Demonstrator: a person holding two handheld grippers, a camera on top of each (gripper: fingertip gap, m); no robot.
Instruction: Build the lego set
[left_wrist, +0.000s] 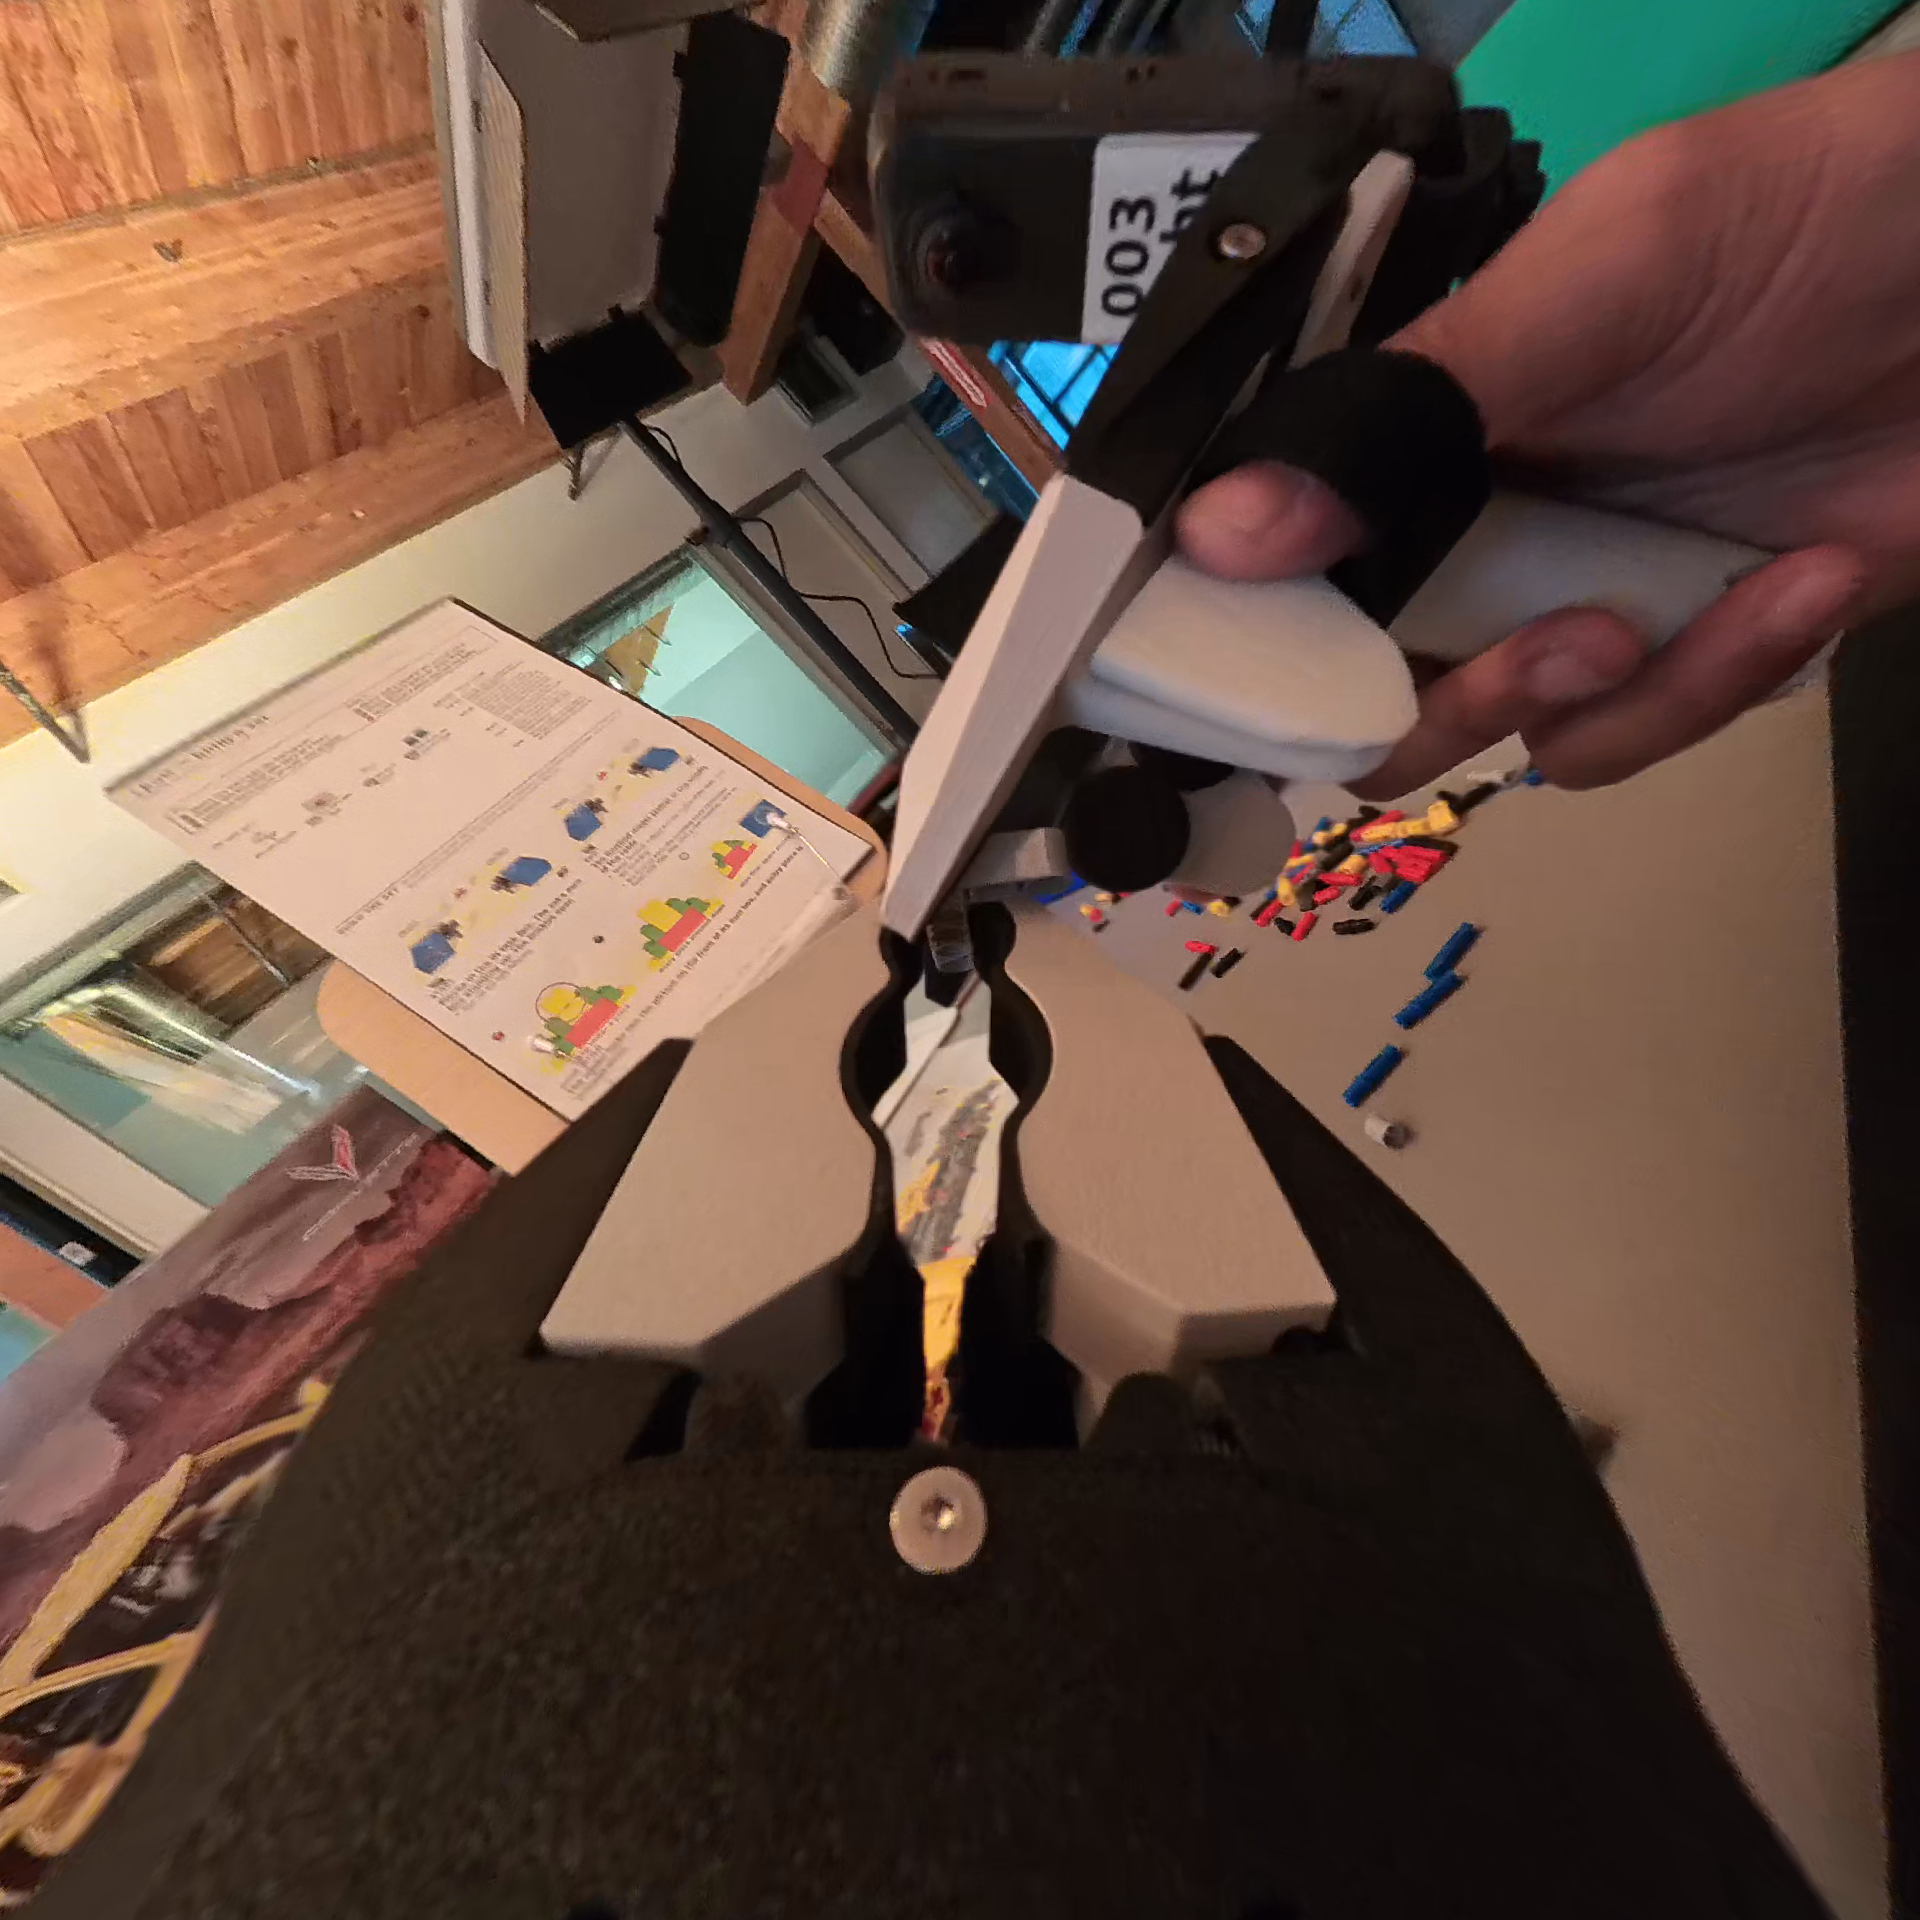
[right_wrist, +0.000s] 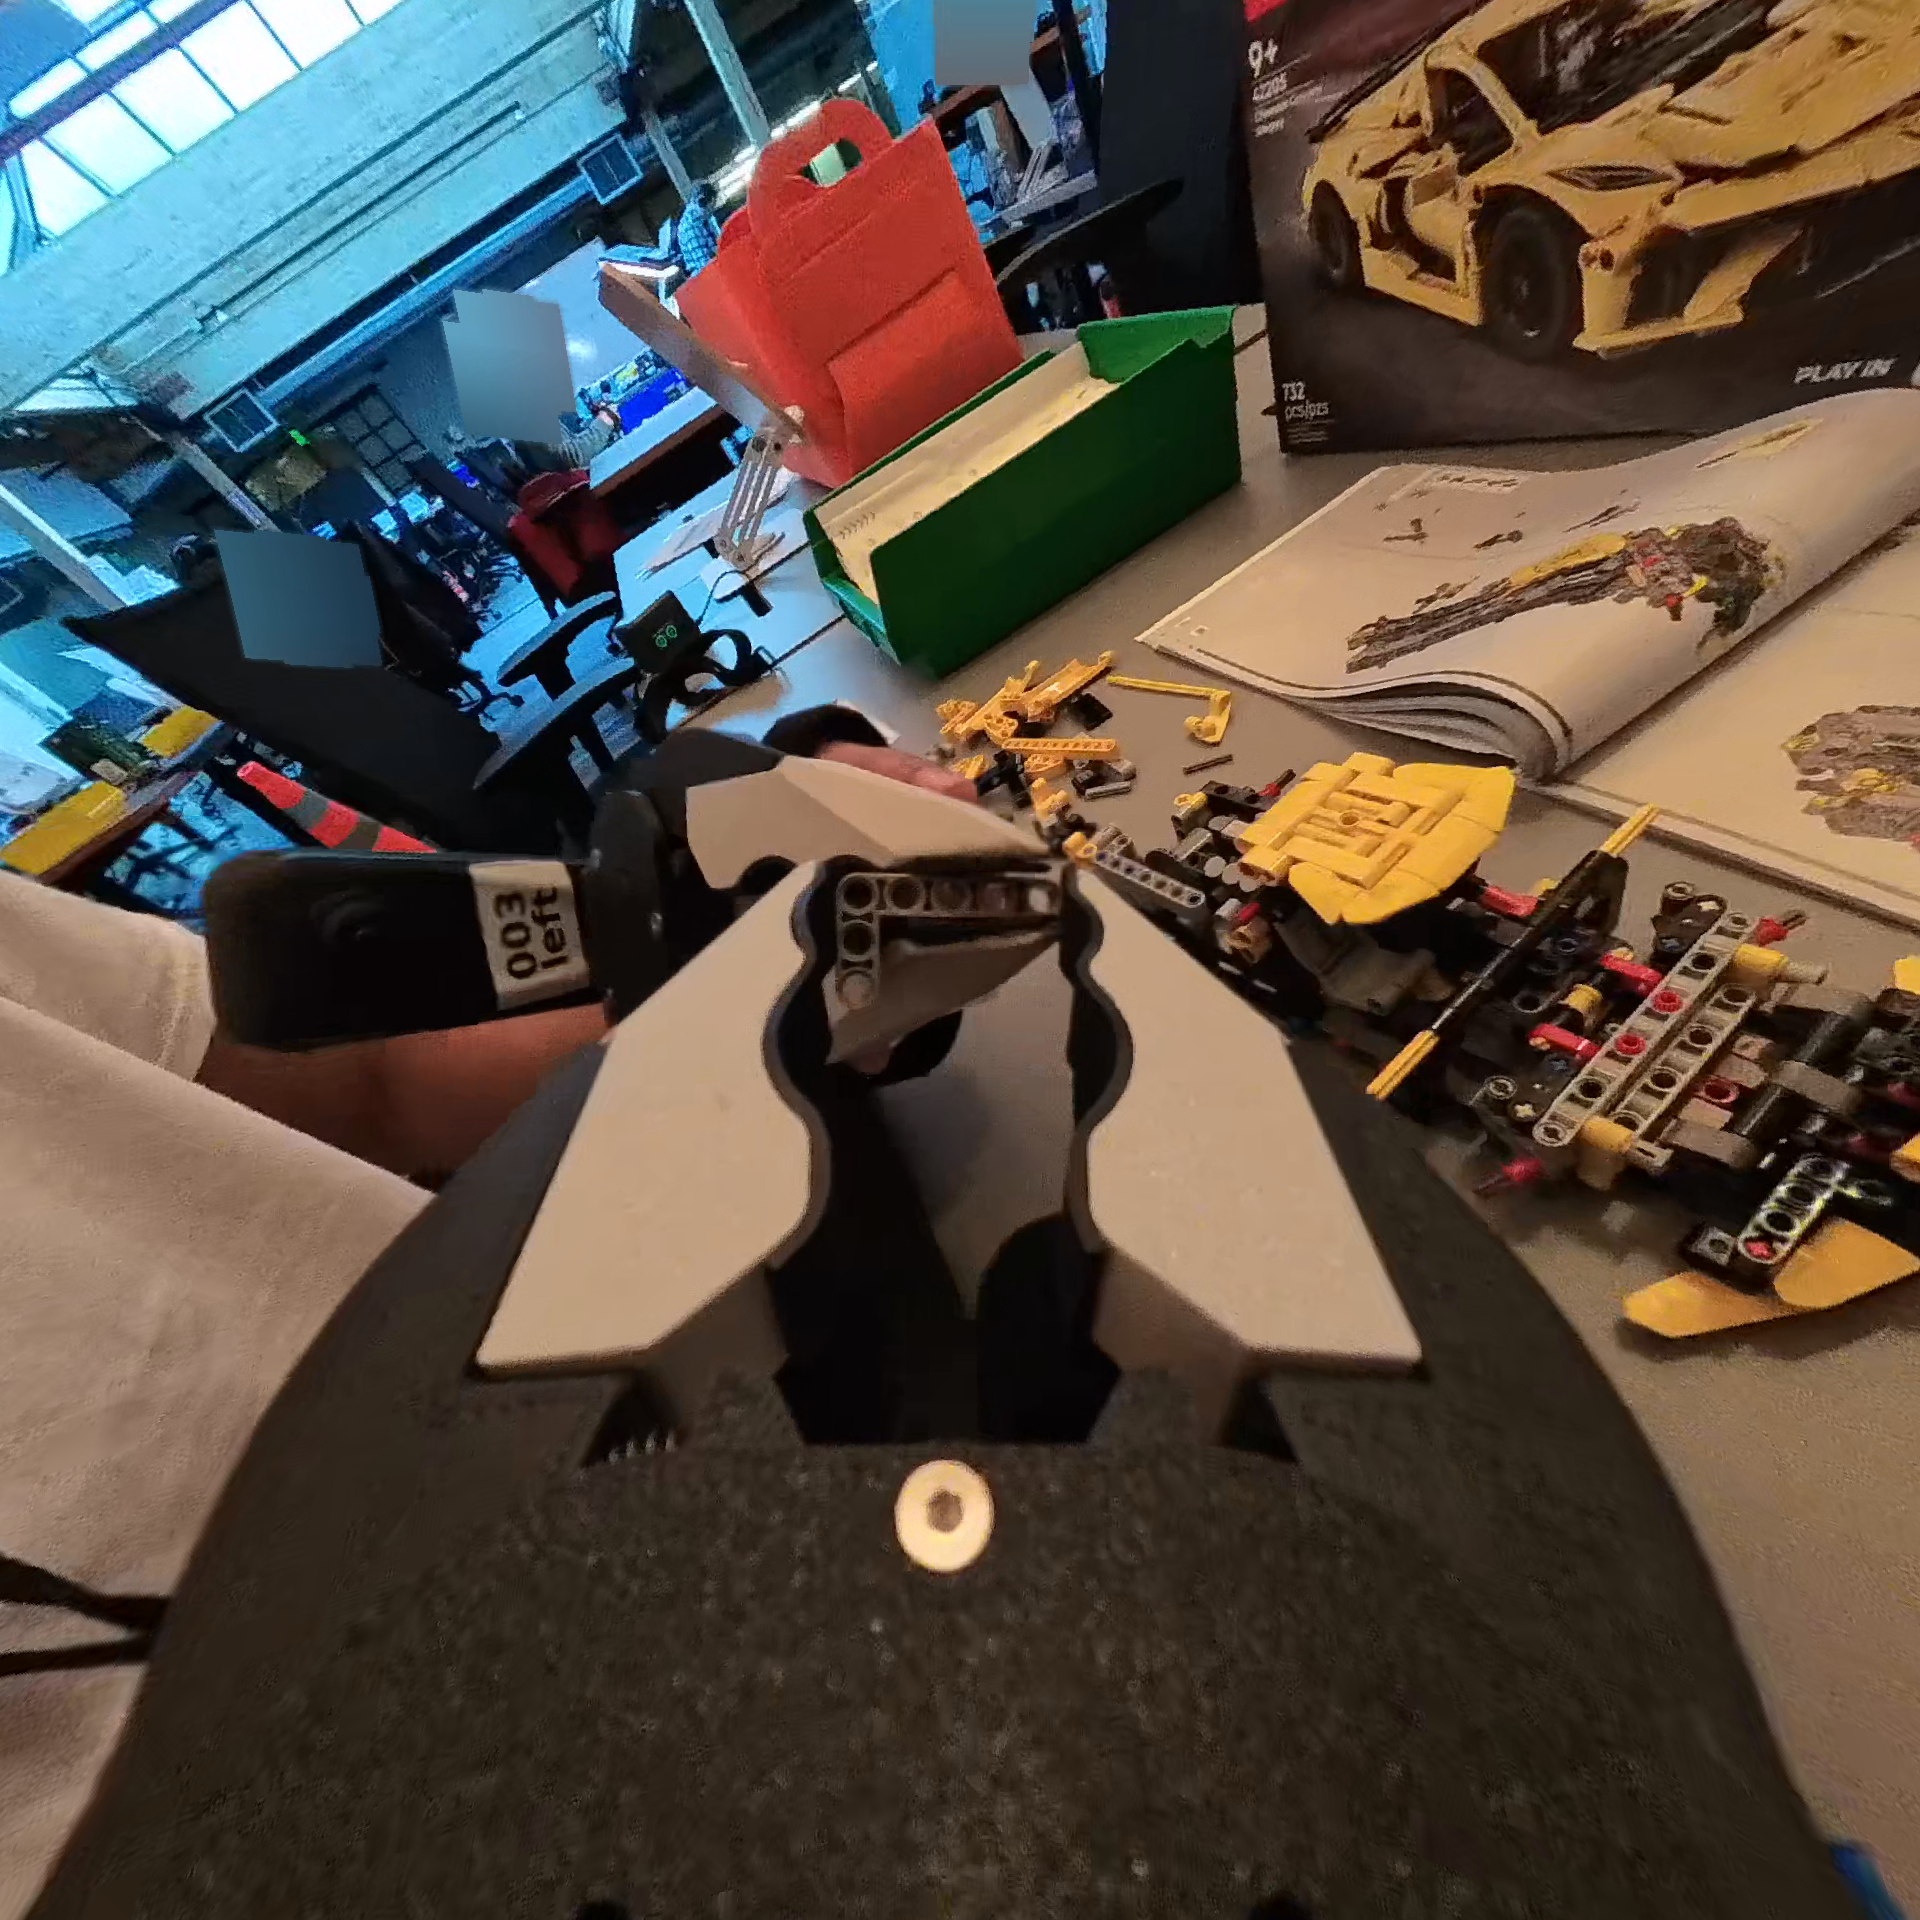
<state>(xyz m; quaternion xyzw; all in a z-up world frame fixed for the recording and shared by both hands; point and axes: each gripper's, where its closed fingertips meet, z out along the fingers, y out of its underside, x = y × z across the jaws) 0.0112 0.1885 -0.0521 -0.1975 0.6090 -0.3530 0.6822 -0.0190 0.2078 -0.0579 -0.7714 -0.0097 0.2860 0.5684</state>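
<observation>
Holding a grey L-shaped beam (right_wrist: 894, 925) in the nearly closed left gripper (right_wrist: 1039, 883); right gripper (right_wrist: 935, 894) gaping, empty. Leaving much undone: car chassis (right_wrist: 1558, 997) only partly built; loose pins (left_wrist: 1340, 862) unused.

Printed matter, wording not transcribed:
- white label (left_wrist: 1153, 239) on black camera housing (left_wrist: 966, 208)
- second white label (right_wrist: 530, 935) on another black housing (right_wrist: 343, 935)
- lego box (right_wrist: 1579, 208), with numerals and wording
- instruction sheet (left_wrist: 499, 831), with blurred print
- open booklet (right_wrist: 1507, 603), with print too small to read
</observation>
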